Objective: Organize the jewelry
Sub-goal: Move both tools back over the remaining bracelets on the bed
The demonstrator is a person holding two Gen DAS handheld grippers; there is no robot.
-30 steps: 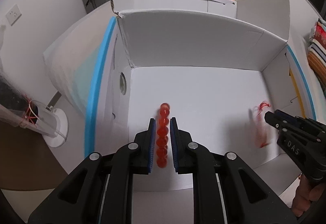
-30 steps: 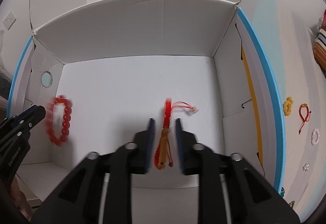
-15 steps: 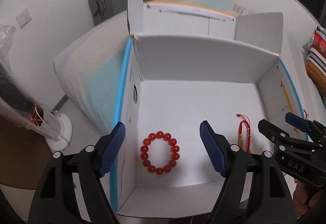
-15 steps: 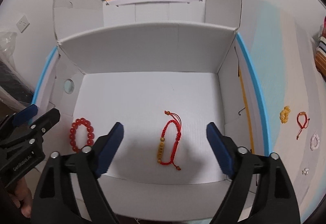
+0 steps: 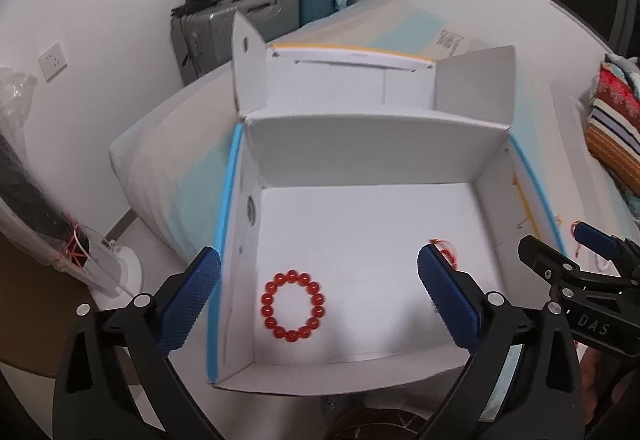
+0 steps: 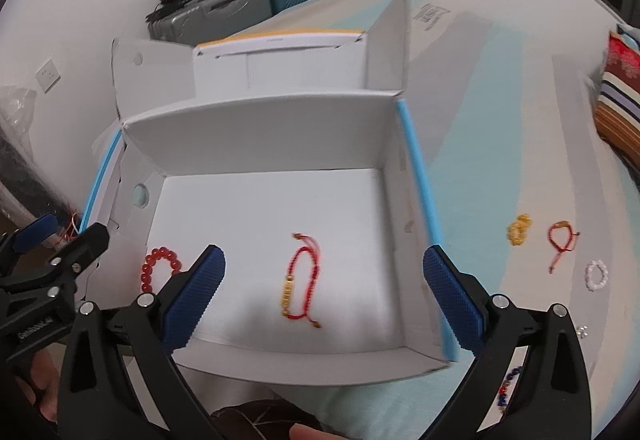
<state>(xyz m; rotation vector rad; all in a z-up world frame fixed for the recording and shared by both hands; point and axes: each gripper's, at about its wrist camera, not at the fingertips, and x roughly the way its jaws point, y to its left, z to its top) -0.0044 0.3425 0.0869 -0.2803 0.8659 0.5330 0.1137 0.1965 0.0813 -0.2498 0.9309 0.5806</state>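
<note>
With both jaws released and empty above the box (image 6: 412, 167), the yellow bead bracelet (image 6: 519, 229) at right of frame is best approached squarely by the right gripper (image 6: 324, 292).

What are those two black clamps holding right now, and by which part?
Nothing. The left tool and right tool are both wide open above the white box; the red bead bracelet and red cord bracelet lie loose inside.

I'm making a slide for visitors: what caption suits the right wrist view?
Open right gripper above a white box holding a red cord bracelet and red bead bracelet.
</note>
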